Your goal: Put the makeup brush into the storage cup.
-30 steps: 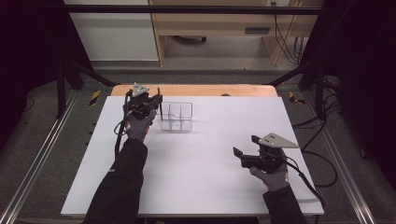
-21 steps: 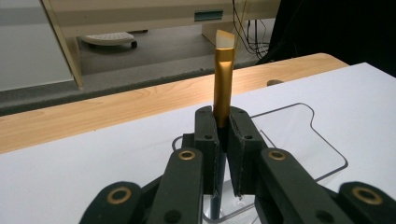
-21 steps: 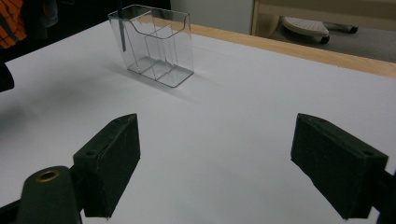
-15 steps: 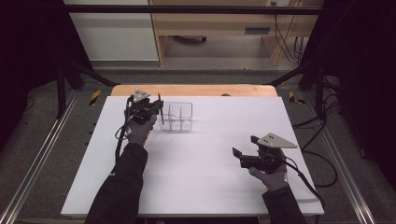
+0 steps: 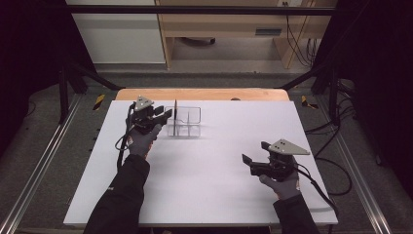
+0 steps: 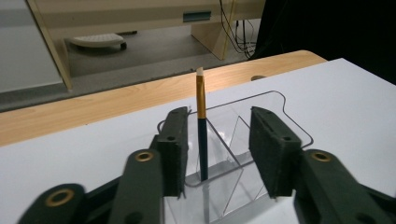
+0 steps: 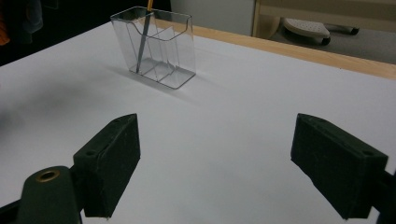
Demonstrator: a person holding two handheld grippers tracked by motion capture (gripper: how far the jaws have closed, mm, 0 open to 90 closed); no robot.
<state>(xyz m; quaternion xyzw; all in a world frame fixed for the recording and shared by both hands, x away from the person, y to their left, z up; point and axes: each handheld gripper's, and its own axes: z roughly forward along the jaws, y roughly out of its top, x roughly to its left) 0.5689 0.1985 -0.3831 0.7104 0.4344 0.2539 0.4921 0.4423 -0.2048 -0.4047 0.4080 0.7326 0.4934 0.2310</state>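
Slim dark brush with gold ferrule and pale tip (image 6: 201,135) stands near-upright, tip up, in the left end compartment of the clear plastic divided organizer (image 5: 187,122) on the white surface (image 5: 204,170). Left tool (image 6: 219,151) has just been opening; the brush stands between its pads, untouched. Right tool (image 7: 229,163) gapes wide, empty, well apart.

No readable text, labels, numbers anywhere (surfaces plain throughout).

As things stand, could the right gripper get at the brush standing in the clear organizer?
Probably yes. The right gripper has open jaws, and bare white table lies between it and the brush in the clear organizer; the left gripper crowds the far side.
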